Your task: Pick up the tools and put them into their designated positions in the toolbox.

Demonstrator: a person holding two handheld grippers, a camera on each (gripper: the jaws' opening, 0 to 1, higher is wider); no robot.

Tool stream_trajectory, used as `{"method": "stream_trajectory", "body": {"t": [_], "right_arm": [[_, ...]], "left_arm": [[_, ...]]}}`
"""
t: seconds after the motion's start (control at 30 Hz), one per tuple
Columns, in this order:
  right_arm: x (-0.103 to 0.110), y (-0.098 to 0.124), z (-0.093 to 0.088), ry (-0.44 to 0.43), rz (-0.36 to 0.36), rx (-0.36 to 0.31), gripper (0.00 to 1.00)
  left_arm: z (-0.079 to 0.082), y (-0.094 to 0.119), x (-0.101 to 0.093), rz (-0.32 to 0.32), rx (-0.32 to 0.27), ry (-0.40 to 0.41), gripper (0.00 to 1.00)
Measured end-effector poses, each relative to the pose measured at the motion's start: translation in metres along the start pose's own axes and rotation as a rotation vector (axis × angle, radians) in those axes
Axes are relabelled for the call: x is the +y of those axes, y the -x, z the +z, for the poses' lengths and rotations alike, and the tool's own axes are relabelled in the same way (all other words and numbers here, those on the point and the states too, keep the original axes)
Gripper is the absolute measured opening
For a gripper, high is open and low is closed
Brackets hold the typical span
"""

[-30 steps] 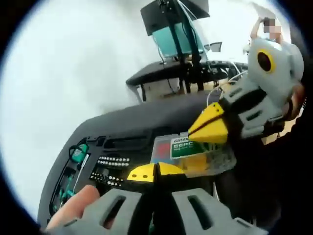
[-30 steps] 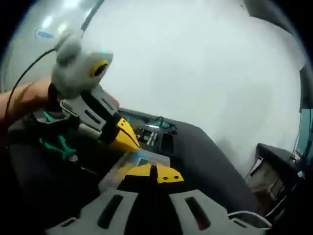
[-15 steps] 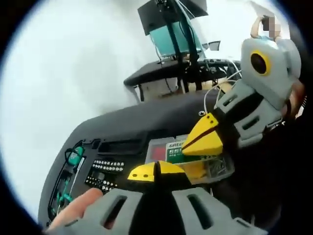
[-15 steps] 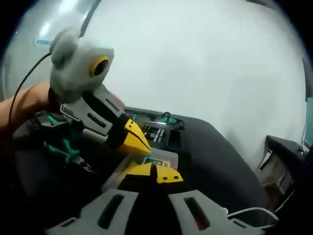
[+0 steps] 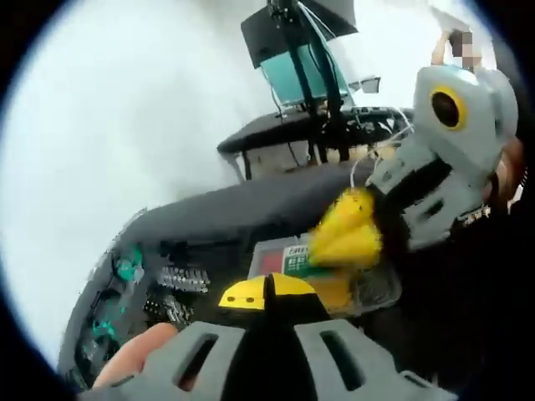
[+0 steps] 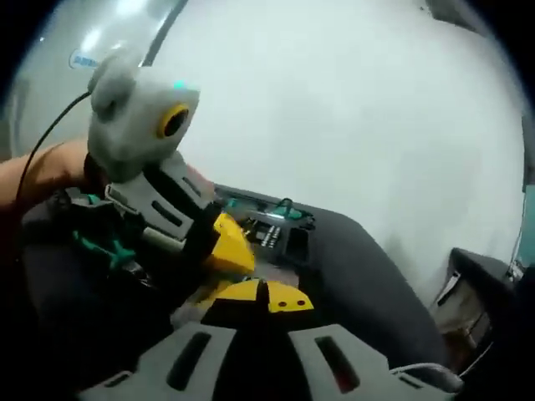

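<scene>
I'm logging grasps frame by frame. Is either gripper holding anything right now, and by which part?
It cannot be told. Both grippers, left and right, have jaws together over the clear plastic box, but any grip is hidden.

Crowded over the open black toolbox (image 5: 209, 225).
Blocked right by the grey, yellow-tipped right tool (image 5: 347, 238) above the clear plastic parts case (image 5: 368, 288); open leftward.

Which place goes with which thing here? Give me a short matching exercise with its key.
Things:
1. clear box
2. bit rows
3. monitor
4. green tools

Places:
A. on a stand beyond the toolbox, left gripper view
B. under the right hand-held gripper, left gripper view
C. left of the clear box, in the toolbox
D. behind the left hand-held gripper, right gripper view

Pairs: 1-B, 2-C, 3-A, 4-D
</scene>
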State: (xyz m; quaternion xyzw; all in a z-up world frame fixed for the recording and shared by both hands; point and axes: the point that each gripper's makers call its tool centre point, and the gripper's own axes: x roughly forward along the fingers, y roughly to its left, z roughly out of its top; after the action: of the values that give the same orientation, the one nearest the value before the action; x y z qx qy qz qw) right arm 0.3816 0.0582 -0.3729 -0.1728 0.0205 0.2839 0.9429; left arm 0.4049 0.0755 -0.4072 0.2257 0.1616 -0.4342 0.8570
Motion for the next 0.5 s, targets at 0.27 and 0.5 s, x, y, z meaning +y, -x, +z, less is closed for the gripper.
{"method": "stream_trajectory", "body": {"t": [0.27,0.5], "right_arm": [[-0.001,0.007,-0.012,-0.121,-0.027,0.069,0.0],[-0.02,0.002,-0.029,-0.145,-0.051,0.099,0.0]], "left_arm": [[0.001,-0.001,0.002,-0.005,0.001,-0.013,0.0],[0.009,0.001,0.0,0.002,0.024,-0.097,0.0]]}}
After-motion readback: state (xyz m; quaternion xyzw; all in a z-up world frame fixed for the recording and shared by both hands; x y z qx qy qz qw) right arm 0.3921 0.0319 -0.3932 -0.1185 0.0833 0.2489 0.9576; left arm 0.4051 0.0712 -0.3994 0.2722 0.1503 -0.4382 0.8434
